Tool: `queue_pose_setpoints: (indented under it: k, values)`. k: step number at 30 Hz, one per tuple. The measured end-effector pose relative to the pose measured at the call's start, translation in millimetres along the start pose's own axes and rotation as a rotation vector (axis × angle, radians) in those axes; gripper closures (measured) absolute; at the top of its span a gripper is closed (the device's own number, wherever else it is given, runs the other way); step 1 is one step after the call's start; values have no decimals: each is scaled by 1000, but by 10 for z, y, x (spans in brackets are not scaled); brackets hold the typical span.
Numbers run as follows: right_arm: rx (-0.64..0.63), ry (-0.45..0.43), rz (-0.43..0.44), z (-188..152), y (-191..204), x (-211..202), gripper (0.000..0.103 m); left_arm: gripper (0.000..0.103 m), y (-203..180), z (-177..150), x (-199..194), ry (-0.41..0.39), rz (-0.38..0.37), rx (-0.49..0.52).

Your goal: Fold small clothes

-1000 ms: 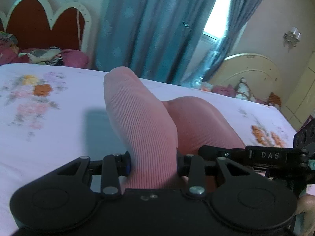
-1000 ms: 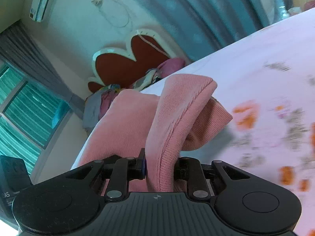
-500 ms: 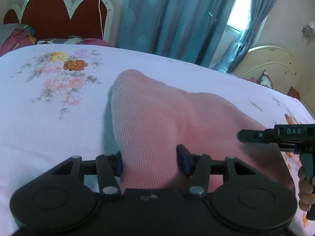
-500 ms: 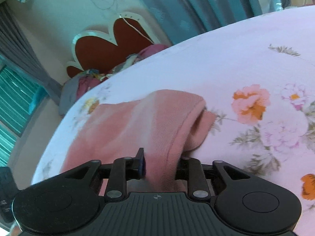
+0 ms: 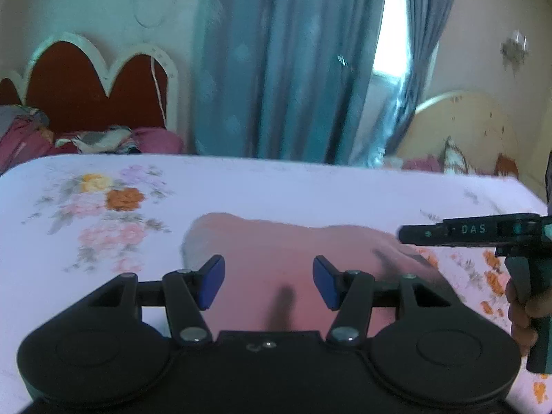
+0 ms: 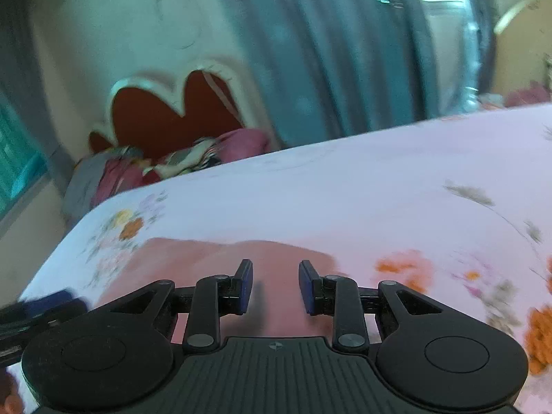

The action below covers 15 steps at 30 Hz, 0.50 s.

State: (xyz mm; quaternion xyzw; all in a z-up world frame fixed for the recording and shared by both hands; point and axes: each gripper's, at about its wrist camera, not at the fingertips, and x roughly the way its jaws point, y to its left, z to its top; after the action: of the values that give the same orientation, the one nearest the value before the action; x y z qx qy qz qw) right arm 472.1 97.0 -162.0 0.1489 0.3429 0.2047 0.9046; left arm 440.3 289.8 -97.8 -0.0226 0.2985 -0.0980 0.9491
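Both claws — left claw [image 5: 268,282], right claw [image 6: 275,286] — parted, empty; pink garment [image 5: 276,241] flat, near edge hidden behind them.

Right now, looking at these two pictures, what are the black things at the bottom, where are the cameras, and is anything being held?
No robot here: a person holds a hand-operated gripper in each hand, each with a camera looking along its two fingers. One picture is from the left gripper, the other from the right gripper. The black shapes at the bottom are the grippers' own bodies, with blue pads at the fingertips. On the flowered bedsheet lies a pink garment, folded over. Neither gripper holds it: both stand open above the cloth with their pads clear of it. In the left view, the right gripper also shows at the edge, with the person's hand on its handle.
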Motion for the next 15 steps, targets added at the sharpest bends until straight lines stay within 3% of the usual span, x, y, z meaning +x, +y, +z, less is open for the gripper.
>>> queue_pose_setpoints:
  k: [3, 6, 15]
  values:
    - [-50, 52, -28, -55, 127, 258, 74, 51, 48, -12, 298, 59, 10, -32]
    - [-83, 80, -117, -142, 80, 495, 74, 50, 86, -71, 434, 73, 8, -47]
    - [-74, 76, -133, -208, 59, 659, 73, 48, 25, -63, 553, 100, 46, -51]
